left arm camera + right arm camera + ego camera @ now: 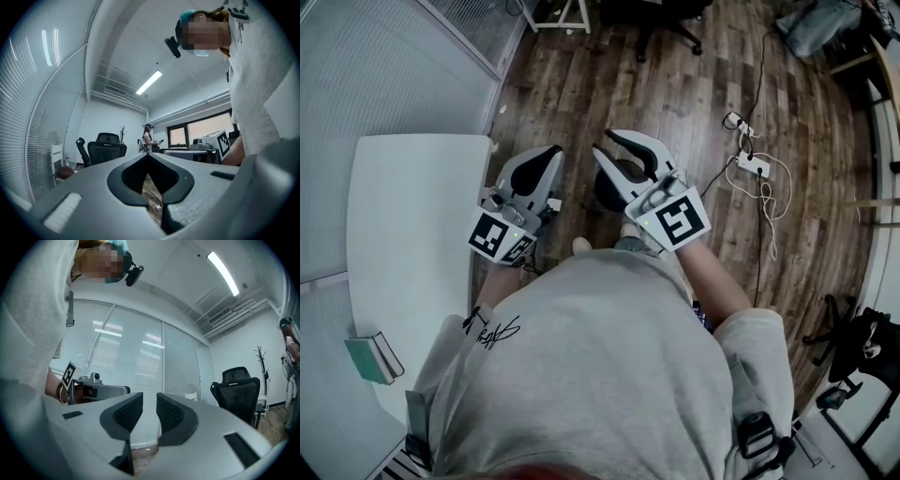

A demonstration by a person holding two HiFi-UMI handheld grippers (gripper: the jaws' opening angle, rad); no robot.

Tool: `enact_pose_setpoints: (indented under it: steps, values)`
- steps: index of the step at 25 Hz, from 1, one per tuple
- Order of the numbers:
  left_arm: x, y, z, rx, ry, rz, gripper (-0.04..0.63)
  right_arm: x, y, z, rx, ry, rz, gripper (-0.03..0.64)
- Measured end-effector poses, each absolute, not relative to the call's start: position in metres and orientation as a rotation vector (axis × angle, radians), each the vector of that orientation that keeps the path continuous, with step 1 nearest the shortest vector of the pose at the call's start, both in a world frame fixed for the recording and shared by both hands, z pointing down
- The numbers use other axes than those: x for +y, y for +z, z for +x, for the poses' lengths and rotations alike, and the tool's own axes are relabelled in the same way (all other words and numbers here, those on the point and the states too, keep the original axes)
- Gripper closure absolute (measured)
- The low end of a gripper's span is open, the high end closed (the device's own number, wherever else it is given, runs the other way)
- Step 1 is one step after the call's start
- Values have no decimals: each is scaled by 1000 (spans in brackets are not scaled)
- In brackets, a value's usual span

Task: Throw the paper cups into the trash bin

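Left claw (pixel 549 153): held out in front of the person's body, pointed forward and about level; the jaws are brought together at the tips and nothing is gripped.
Right claw (pixel 606 143): held just beside it; the jaws are set a narrow way apart and nothing is seen between them.
Paper cups: none is shown in any view, neither on the visible part of the table (pixel 403 234) nor on the floor (pixel 694 94).
Trash bin: not made out with certainty; the trash bin may be the dark rounded form (pixel 605 195) on the floor under the right claw.
Key relation: no direction from either claw to the paper cups can be given; the table lies nearer the left claw, the dark rounded form nearer the right claw.
Next move, as judged: a cup must be found first.
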State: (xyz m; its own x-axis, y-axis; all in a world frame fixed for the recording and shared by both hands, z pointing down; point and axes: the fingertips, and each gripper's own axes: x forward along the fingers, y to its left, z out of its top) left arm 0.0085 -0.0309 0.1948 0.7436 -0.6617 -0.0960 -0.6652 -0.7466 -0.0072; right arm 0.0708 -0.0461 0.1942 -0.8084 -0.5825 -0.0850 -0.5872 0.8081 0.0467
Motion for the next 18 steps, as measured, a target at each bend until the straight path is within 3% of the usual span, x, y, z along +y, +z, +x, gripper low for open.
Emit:
enact_pose_setpoints:
  steps: [7,18]
  values:
    - [-32,188,8,1110,148,-2874,601,-42,187,70,2918,131,-915,577]
    - [-32,183,8,1131,159,-2858,601,-42,183,70,2907,138,-920,600]
